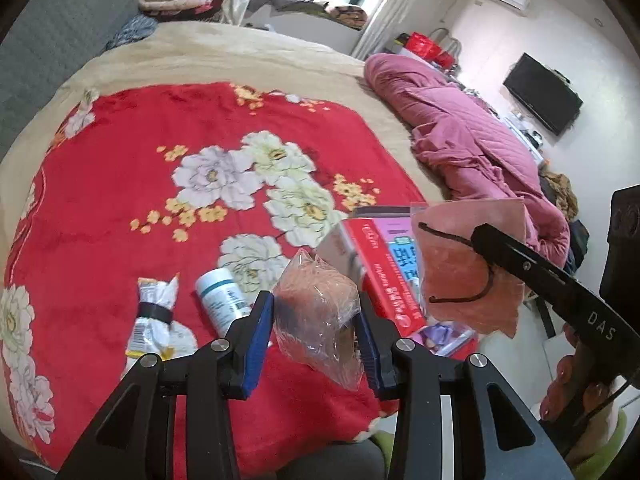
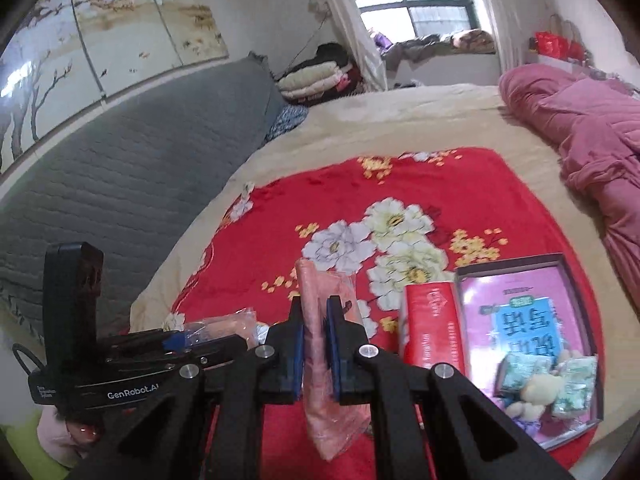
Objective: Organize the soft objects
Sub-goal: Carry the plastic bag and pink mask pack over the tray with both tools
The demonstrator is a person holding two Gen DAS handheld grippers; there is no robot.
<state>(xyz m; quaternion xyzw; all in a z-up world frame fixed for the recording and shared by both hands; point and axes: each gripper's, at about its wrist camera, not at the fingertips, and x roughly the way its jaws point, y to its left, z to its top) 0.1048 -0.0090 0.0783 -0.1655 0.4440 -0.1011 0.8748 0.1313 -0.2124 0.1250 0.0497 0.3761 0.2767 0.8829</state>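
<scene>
My left fingers [image 1: 316, 336] grip a crumpled clear bag of peach-coloured soft material [image 1: 320, 316], the blue pads pressing it from both sides at a moderate gap. The bag is up off the bed, its long axis running from about 11 o'clock down to 5 o'clock in the left wrist view, the knotted top toward 11.

My right fingers [image 2: 315, 350] are pinched nearly together on a flat pink packet [image 2: 330, 360], held edge-on, its long axis running from 12 to 6 o'clock in the right wrist view. From the left wrist view that same packet hangs at 3 o'clock, a dark cord looped across its face.

Below lies the red flowered blanket [image 1: 160, 184]. At 9 o'clock of the bag sit a white bottle [image 1: 222, 300] and a banded wrapper [image 1: 156, 316]. At 3 o'clock in the right wrist view stands an open box [image 2: 576, 268] holding small packets and a plush toy [image 2: 536, 394].
</scene>
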